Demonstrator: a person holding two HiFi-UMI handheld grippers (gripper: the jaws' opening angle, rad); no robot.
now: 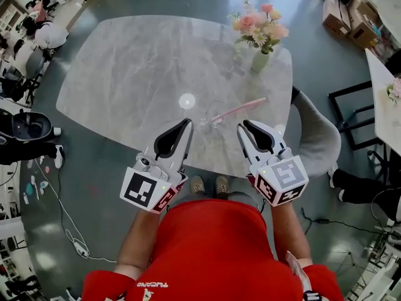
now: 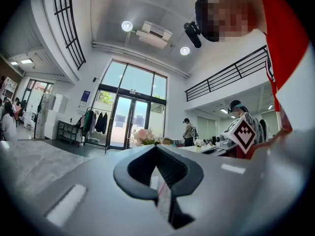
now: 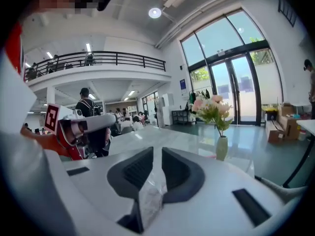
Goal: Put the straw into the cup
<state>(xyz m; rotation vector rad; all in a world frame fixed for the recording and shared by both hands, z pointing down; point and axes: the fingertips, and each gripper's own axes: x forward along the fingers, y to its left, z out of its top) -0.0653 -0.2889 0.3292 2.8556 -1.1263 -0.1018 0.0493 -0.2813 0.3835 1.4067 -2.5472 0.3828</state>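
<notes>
**Pink straw angled at the cup, just ahead of the right gripper**

The pink straw (image 1: 241, 109) lay slantwise on the far side of both grippers. Its long axis ran from the clear cup (image 1: 210, 115) up and to the right, towards the pale green vase (image 1: 260, 60) of pink flowers (image 1: 260, 27). Its lower end met the cup and looked to be inside the rim, though the glass was too transparent to be sure. The free end pointed away over the grey marble table (image 1: 125, 74).

The cup stood between the two sets of jaw tips and a little beyond them. The right gripper (image 1: 245, 128) was the nearer one to the straw's shaft, and the left gripper (image 1: 187, 125) sat close to the cup's other side.

The right gripper's dark ribbed pads stood narrowly apart with no straw between them. Only a crumpled scrap of clear film (image 3: 150, 195) sat low in the gap. The left gripper's jaw tips met, and a thin white strip with a red edge (image 2: 163, 200) showed in the slot behind them.

The straw was a slim, rigid, smooth tube. The cup was small, thin-walled and light-looking, so a nudge on the straw would probably tip it.
</notes>
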